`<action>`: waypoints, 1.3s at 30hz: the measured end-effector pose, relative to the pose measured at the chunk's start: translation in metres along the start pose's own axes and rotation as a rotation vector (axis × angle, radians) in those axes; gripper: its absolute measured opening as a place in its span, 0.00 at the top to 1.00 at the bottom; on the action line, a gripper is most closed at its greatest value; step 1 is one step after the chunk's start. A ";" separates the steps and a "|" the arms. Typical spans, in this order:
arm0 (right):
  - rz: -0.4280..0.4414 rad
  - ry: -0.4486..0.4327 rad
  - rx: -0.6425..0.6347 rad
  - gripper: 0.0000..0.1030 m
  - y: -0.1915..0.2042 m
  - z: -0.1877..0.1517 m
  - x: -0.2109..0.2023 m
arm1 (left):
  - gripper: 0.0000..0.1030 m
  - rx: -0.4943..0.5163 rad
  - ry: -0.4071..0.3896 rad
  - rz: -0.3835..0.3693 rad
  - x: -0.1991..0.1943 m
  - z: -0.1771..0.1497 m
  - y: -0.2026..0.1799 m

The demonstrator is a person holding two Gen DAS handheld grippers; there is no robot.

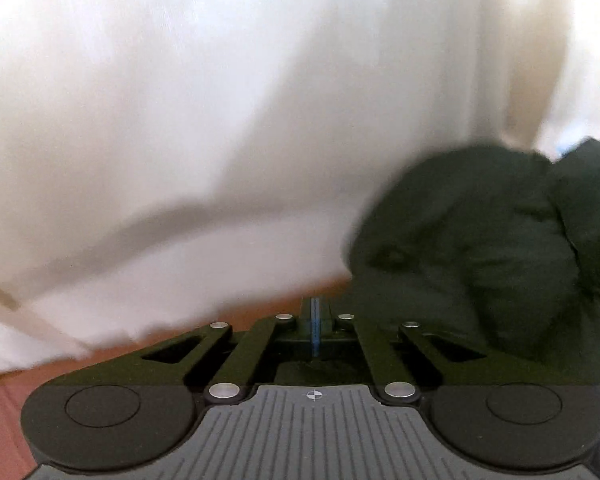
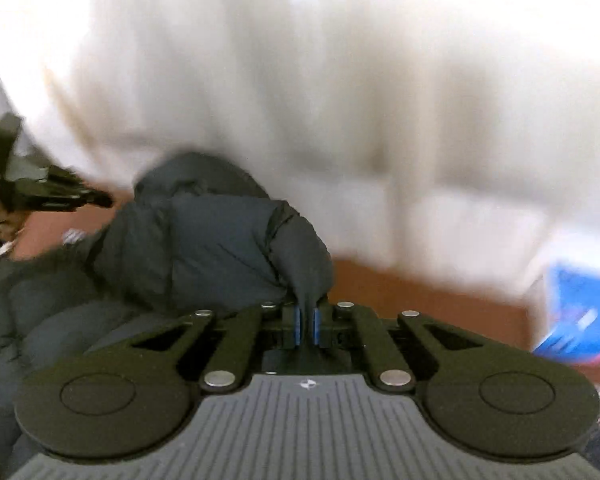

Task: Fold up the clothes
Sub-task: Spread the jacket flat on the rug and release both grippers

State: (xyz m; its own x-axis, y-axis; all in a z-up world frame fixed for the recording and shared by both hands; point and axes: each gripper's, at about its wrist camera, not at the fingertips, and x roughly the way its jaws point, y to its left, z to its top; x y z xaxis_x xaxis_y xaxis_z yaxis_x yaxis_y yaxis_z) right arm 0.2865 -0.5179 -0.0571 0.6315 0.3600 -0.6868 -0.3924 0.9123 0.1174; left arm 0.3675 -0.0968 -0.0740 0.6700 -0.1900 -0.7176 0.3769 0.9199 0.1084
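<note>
Right wrist view: our right gripper [image 2: 307, 326] pinches the dark jacket [image 2: 204, 248].
Fabric sits clamped between its fingers, bunched ahead and leftward. Our left gripper [image 1: 315, 328] has fingers pressed together, empty; jacket lies rightward.

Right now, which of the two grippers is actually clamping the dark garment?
The right gripper: dark garment fabric sits pinched between its blue pads. The left gripper is shut with nothing between its pads.

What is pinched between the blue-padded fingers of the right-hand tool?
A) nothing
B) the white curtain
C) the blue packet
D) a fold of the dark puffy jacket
D: in the right wrist view, the right gripper has its fingers closed on a fold of the dark puffy jacket, which runs down between the blue pads.
</note>
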 end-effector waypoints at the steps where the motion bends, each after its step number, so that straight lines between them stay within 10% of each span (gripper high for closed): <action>1: -0.033 -0.014 0.005 0.94 -0.005 0.004 0.001 | 1.00 -0.007 -0.002 0.031 0.009 0.003 -0.001; 9: -0.209 0.158 0.173 0.89 -0.060 -0.040 0.091 | 0.99 0.041 0.169 0.095 0.068 -0.036 -0.025; 13: -0.236 0.181 0.267 0.65 -0.066 -0.055 0.107 | 0.70 0.060 0.160 0.137 0.048 -0.038 -0.018; 23: -0.106 -0.178 0.210 0.24 -0.006 -0.034 -0.084 | 0.21 -0.096 -0.075 -0.035 -0.136 -0.079 0.017; 39: -0.232 0.050 0.207 0.21 0.149 -0.193 -0.189 | 0.16 0.280 0.043 -0.070 -0.261 -0.284 -0.102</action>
State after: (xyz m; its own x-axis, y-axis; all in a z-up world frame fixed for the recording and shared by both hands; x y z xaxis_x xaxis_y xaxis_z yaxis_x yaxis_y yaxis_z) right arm -0.0204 -0.4879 -0.0484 0.6525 0.1324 -0.7461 -0.0940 0.9911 0.0937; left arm -0.0281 -0.0435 -0.0930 0.6104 -0.2296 -0.7581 0.5873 0.7734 0.2387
